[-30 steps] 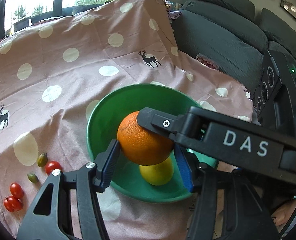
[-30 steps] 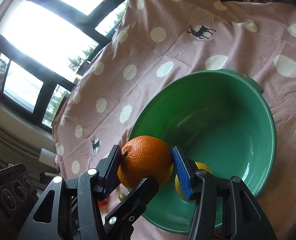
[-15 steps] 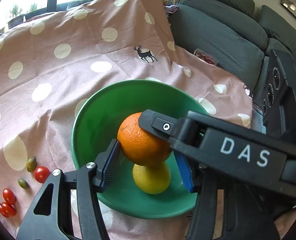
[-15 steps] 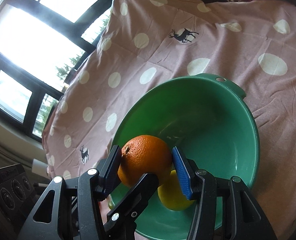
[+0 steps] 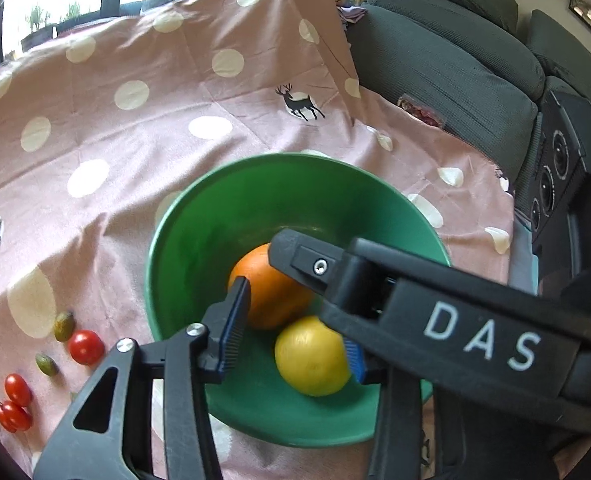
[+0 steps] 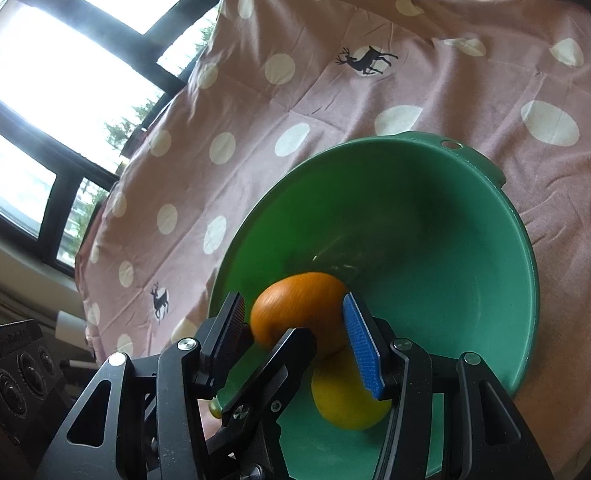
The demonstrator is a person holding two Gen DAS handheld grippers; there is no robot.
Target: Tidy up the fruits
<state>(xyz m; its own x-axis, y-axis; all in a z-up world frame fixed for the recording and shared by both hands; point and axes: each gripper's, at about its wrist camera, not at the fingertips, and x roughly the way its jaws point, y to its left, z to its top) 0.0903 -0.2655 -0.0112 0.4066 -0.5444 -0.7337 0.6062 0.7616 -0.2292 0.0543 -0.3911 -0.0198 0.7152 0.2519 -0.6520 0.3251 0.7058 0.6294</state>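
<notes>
Half a second ago your right tongs [image 6: 291, 308] held the orange [image 5: 271, 292] above the green bowl's [image 5: 255, 160] rim. Now the orange sits low inside the bowl, touching the lemon [image 5: 311, 356] that lies on the bowl's floor. The right tongs are clamped on the orange, a pad on each side. Your left tongs [image 5: 295, 328] are apart and closing. The orange and lemon show in the gap between their pads, and you cannot tell whether either pad touches fruit.

The orange is blurred and nearly round, with no clear long axis, and its stem end is out of sight.

The bowl stands on a pink cloth [image 5: 135, 140] with cream dots and deer. Cherry tomatoes [image 5: 85, 346] lie on it left of the bowl. A grey sofa [image 5: 435, 60] is behind, and a bright window [image 6: 55, 60] is to the side.
</notes>
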